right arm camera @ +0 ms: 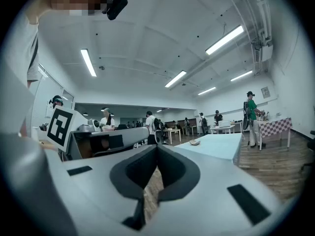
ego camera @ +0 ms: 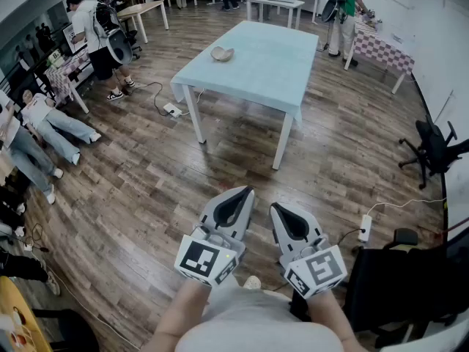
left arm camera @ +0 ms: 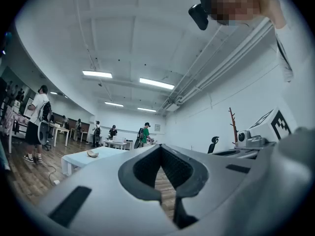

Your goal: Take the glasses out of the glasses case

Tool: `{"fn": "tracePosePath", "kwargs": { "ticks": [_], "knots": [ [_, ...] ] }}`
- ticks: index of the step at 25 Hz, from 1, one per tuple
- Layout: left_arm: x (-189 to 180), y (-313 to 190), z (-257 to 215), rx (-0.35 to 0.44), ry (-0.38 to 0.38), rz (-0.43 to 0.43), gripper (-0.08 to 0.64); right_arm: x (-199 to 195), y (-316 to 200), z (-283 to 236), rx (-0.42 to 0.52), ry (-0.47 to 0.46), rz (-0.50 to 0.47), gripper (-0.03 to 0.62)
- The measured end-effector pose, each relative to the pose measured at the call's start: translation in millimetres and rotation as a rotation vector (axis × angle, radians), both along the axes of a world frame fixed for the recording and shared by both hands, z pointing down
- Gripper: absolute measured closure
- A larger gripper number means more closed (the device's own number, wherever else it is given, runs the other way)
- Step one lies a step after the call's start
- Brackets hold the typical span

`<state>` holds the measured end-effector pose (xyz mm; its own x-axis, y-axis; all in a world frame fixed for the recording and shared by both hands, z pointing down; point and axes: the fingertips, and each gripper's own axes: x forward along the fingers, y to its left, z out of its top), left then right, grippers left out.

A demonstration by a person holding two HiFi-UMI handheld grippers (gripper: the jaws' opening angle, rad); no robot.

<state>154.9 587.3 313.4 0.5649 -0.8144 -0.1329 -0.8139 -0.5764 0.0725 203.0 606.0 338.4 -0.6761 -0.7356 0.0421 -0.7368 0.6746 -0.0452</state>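
At upper centre, a tan rounded glasses case [ego camera: 221, 53] lies on the pale blue table [ego camera: 271, 68]; we judge nothing done yet.
Our left gripper [ego camera: 245, 192] and right gripper [ego camera: 277, 208], at lower centre, have their jaws pressed together, empty.

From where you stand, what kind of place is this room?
Probably a shared lab or workshop: a blue-covered table on wood floor, more work tables by the far wall, people standing at them.

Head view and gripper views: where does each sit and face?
Head view: on the head, facing down at floor; forearms, left gripper, right gripper show.
Left gripper view: on that gripper, level along its shut jaws toward the table.
Right gripper view: likewise, along its own shut jaws.
All share the table and case.
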Motion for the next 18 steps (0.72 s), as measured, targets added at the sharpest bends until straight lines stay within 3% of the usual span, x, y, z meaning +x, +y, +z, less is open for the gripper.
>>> {"fn": "tracePosePath", "kwargs": {
  "ticks": [18],
  "knots": [
    [-36.5, -36.2, 0.6, 0.015, 0.013, -0.031, 0.552, -27.1, -38.7, -5.8, 0.034, 0.007, 0.019, 0.584]
  ]
}}
